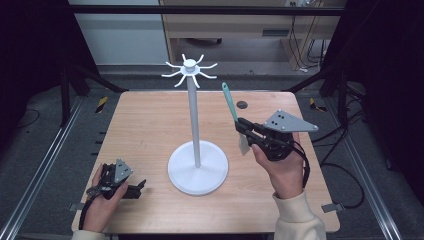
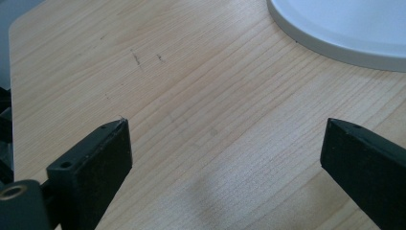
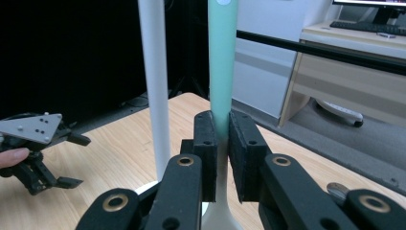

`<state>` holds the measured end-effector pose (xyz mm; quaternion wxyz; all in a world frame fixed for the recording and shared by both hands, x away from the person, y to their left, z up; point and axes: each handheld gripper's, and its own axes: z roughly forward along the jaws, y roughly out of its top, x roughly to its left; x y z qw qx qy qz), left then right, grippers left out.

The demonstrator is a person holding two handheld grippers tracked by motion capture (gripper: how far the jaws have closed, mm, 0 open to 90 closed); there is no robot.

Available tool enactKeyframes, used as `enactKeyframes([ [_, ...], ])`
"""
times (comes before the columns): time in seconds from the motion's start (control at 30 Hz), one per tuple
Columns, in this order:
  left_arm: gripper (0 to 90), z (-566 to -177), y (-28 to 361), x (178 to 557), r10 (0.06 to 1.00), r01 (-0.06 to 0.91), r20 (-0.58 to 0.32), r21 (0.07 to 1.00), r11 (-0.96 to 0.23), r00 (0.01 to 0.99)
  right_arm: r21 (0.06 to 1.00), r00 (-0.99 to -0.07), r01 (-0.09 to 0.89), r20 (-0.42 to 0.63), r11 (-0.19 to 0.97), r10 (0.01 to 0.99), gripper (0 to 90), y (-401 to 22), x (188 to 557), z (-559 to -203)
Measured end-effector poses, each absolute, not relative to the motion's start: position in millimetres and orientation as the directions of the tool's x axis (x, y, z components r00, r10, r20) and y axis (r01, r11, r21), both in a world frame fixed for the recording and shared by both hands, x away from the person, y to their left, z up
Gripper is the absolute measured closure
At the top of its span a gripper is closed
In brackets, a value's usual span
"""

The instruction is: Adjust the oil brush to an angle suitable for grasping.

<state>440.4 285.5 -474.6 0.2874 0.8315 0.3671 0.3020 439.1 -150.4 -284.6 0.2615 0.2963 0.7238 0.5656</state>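
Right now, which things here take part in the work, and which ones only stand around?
In the work:
- green-handled utensil, clamped in the right claw
- white hook stand

Standing around:
- left claw, open, on the table
- desk behind

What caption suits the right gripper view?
Right tool clamps a green-handled utensil upright beside the white stand pole.

Setting: lab or office test room. 1 wooden table [image 1: 150,120] inside a black metal frame [image 1: 200,10]; desk [image 3: 354,72] with keyboard [image 3: 378,26]; floor cables [image 1: 305,50].
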Motion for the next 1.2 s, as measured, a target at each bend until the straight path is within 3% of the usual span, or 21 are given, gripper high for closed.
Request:
enactKeyframes([
  [1.2, 3.2, -475.0, 285.3, 440.6, 0.782, 0.442, 0.291, 0.692, -0.57, 0.552, 0.993, -0.75, 0.081, 0.003, 0.087, 0.662, 82.1, -143.6, 434.0, -263.0],
])
